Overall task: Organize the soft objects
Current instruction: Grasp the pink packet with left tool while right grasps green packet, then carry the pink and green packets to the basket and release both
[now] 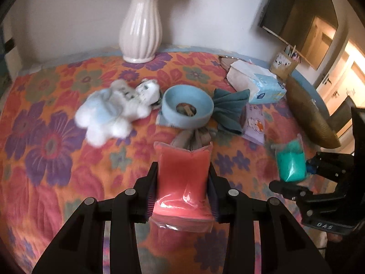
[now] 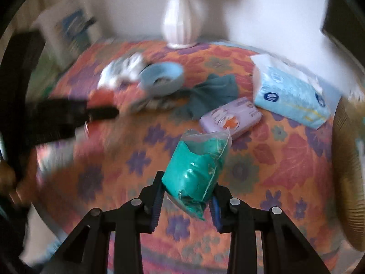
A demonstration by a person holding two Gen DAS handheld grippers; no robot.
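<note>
My left gripper [image 1: 183, 173] is shut on a clear bag of pink putty [image 1: 183, 182], held above the flowered cloth. My right gripper [image 2: 188, 182] is shut on a clear bag of teal putty [image 2: 196, 171]; the teal bag also shows in the left wrist view [image 1: 290, 162] at the right. A white and blue plush toy [image 1: 114, 111] lies left of a blue bowl [image 1: 186, 109]. A dark teal cloth [image 1: 229, 107] and a grey striped cloth [image 1: 191, 138] lie beside the bowl.
A white vase [image 1: 141, 27] stands at the back. A tissue pack [image 2: 292, 93] and a purple wipes pack [image 2: 230, 117] lie at the right. A brown ribbed basket [image 1: 308, 118] sits at the right edge, a pen holder [image 1: 284, 62] behind it.
</note>
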